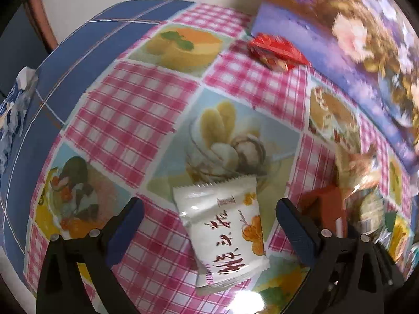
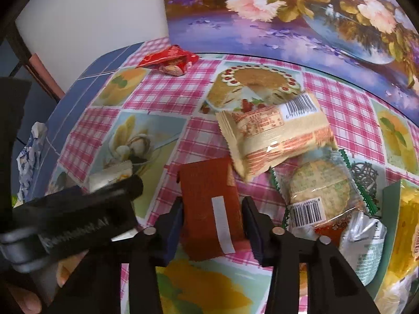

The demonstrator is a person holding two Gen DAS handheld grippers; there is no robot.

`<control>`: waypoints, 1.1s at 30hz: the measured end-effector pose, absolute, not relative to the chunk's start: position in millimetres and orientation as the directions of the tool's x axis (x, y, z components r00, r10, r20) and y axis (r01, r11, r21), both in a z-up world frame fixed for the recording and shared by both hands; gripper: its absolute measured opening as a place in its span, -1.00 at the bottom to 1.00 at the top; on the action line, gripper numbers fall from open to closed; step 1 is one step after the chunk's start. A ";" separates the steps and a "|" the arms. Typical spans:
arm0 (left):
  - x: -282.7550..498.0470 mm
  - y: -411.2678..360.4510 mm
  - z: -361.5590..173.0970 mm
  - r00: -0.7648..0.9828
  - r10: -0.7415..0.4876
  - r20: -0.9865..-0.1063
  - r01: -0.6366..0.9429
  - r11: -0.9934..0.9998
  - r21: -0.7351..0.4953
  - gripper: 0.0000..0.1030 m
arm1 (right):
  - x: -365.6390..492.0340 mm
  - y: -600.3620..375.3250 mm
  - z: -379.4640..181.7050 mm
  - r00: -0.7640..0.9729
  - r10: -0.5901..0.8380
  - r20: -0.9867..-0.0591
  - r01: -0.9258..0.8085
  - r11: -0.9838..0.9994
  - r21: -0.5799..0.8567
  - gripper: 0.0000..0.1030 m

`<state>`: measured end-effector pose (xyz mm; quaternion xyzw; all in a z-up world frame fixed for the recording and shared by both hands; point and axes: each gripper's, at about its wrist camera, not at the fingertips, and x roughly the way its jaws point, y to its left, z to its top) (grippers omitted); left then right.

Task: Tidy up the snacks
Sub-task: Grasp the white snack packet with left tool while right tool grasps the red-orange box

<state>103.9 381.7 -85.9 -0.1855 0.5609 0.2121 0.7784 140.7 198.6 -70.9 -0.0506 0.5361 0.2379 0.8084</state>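
1. My left gripper [image 1: 209, 217] has black angular arms with dark blue fingers [image 1: 297, 229].
2. Round silver screw heads sit along each arm.
3. My right gripper [image 2: 212, 218] is built the same, black with blue pads [image 2: 252, 226].
4. The right camera sees the left gripper's body carrying blurred white lettering.

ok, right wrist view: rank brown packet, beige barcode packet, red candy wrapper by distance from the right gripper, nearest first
1. brown packet: between the right gripper fingers, which are open around it.
2. beige barcode packet: ahead, slightly right.
3. red candy wrapper: far edge of the table, ahead-left, by the floral box.
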 end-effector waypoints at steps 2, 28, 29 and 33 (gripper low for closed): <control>105.9 375.0 -89.7 0.264 0.127 -0.956 -0.531 0.847 -0.034 0.96 | 141.7 194.9 -71.8 0.312 0.325 -0.893 -0.429 0.887 0.173 -0.13; 120.1 337.9 -77.1 0.242 0.218 -0.945 -0.507 0.859 0.069 0.16 | 132.1 177.9 -63.5 0.294 0.315 -0.902 -0.388 0.902 0.188 -0.18; 119.2 335.4 -75.3 0.242 0.219 -0.945 -0.506 0.860 0.069 0.16 | 132.2 177.8 -62.5 0.293 0.315 -0.903 -0.386 0.903 0.190 -0.18; 113.0 329.3 -72.0 0.239 0.219 -0.946 -0.505 0.860 0.072 0.14 | 131.0 170.4 -57.3 0.281 0.336 -0.899 -0.368 0.903 0.222 -0.18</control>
